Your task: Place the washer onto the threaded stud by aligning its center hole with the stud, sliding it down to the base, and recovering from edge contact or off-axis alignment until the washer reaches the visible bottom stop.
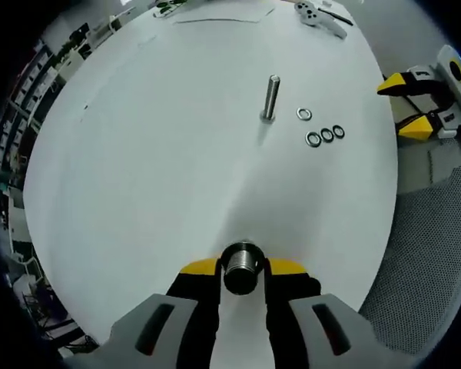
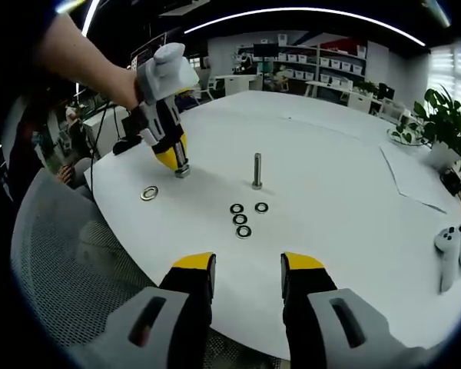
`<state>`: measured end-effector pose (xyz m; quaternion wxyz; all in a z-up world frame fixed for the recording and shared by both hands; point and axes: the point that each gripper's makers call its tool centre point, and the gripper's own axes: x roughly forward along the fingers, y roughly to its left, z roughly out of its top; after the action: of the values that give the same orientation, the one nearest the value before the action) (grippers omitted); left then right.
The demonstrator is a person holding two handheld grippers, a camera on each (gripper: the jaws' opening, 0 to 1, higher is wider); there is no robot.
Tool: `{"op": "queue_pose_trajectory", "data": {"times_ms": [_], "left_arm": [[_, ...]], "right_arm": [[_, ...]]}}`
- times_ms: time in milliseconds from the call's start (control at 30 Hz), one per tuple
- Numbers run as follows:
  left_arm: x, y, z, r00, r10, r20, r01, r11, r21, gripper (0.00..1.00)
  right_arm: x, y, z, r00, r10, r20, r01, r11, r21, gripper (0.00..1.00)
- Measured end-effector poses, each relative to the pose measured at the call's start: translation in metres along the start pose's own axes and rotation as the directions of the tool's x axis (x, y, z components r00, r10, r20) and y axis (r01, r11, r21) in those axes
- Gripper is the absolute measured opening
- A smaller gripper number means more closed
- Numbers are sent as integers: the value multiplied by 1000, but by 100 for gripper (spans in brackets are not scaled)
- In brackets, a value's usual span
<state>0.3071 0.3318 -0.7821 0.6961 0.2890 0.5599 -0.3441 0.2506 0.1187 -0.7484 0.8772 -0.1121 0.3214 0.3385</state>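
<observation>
In the left gripper view I see my left gripper [image 1: 242, 269] low over the white tabletop [image 1: 154, 177], its yellow-tipped jaws closed on a short metal cylinder [image 1: 242, 267], probably a nut or sleeve; I cannot tell exactly which. In the right gripper view the same left gripper [image 2: 180, 167] stands with its tips down at the tabletop [image 2: 330, 169], the metal cylinder [image 2: 182, 171] between them and touching the surface, and a person's hand [image 2: 111, 77] holds it from above.

The threaded stud [image 1: 270, 98] stands upright on the tabletop, well apart from the left gripper. In the right gripper view the threaded stud [image 2: 257, 171] is near the middle, and I see no washer on it.

Just beside the stud lie four small washers [image 1: 321, 130]: one alone and three in a close row. In the right gripper view the four washers [image 2: 244, 217] lie in a cluster between the stud and my right gripper [image 2: 247, 275]. A larger washer [image 2: 149, 193] lies alone near the left gripper tips.

My right gripper has its jaws wide open and holds nothing; it is above the tabletop edge. In the left gripper view the right gripper [image 1: 405, 105] is at the far right side, also open.

A white game controller [image 2: 451, 250] lies at the right edge, and a potted plant [image 2: 449, 127] stands behind it.
</observation>
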Motion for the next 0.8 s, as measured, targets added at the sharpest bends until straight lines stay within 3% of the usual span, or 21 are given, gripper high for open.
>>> {"op": "queue_pose_trajectory", "data": {"times_ms": [267,500,800], "left_arm": [[3,0,-3,1000,-6,26,7,998,-67,20],[5,-2,-8,999,7,39,-4,997,-72,20],[-7,2,-9,995,32,94,-19,990,-139,20]], "right_arm": [[0,1,-1,1000,2,-4,-2,1000,-5,36],[0,0,-2,1000,-2,-9,1,1000,-7,36],[1,0,-3,1000,1,-14,-1,1000,-7,36]]}}
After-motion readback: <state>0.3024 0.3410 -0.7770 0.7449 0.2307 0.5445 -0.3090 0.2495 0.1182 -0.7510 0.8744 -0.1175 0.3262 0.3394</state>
